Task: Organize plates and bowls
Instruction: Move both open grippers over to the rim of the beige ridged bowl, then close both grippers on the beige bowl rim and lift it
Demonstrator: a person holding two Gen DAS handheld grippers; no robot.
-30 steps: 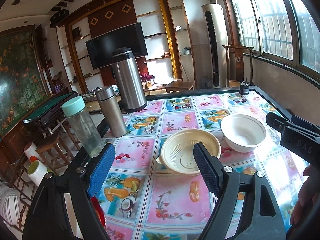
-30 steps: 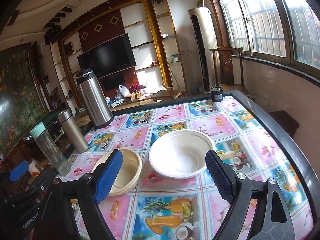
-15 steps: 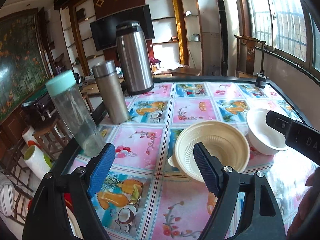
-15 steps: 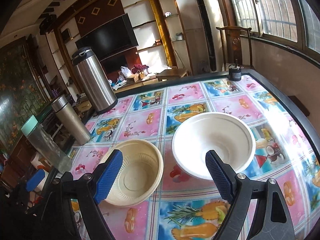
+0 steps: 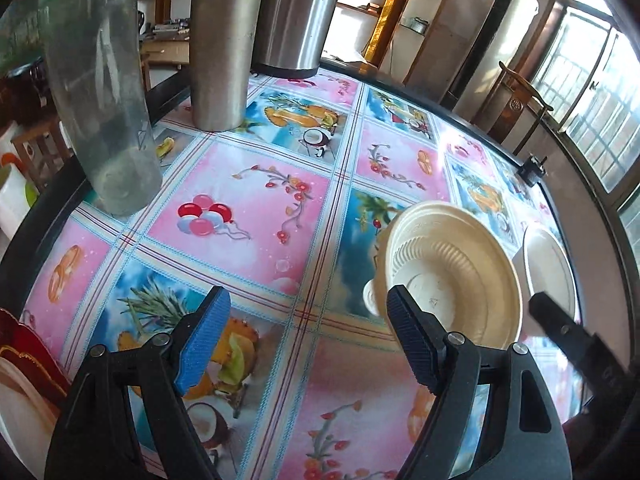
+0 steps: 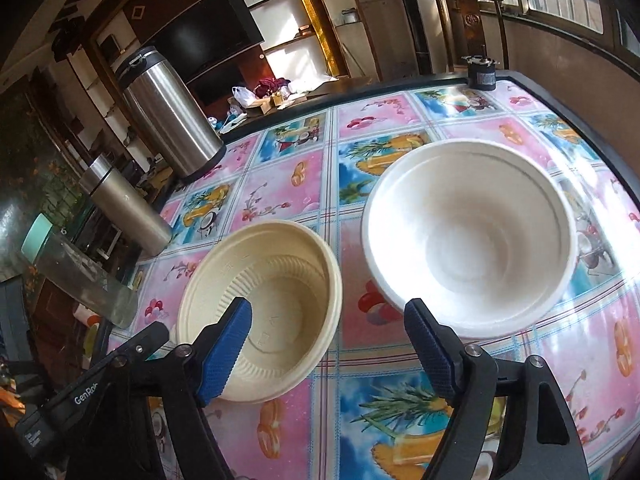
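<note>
A cream ribbed bowl (image 5: 454, 276) (image 6: 264, 300) and a larger white bowl (image 6: 472, 236) (image 5: 550, 270) sit side by side on the table with the fruit-print cloth (image 5: 256, 208). My left gripper (image 5: 308, 340) is open, low over the cloth; its right finger stands just in front of the cream bowl's near rim. My right gripper (image 6: 328, 348) is open too, with its left finger over the cream bowl and its right finger in front of the white bowl's near rim. Neither gripper holds anything.
A clear bottle with a teal cap (image 5: 100, 92), a steel tumbler (image 5: 222, 44) and a tall steel thermos (image 6: 168, 108) line the table's left side. A red-rimmed plate (image 5: 24, 380) shows at the near left edge. A small black object (image 6: 482, 72) stands at the far right corner.
Both grippers have moved forward and lower toward the table. The bowls now appear closer and larger, and the left view has tilted down onto the cloth. Both stay open.
</note>
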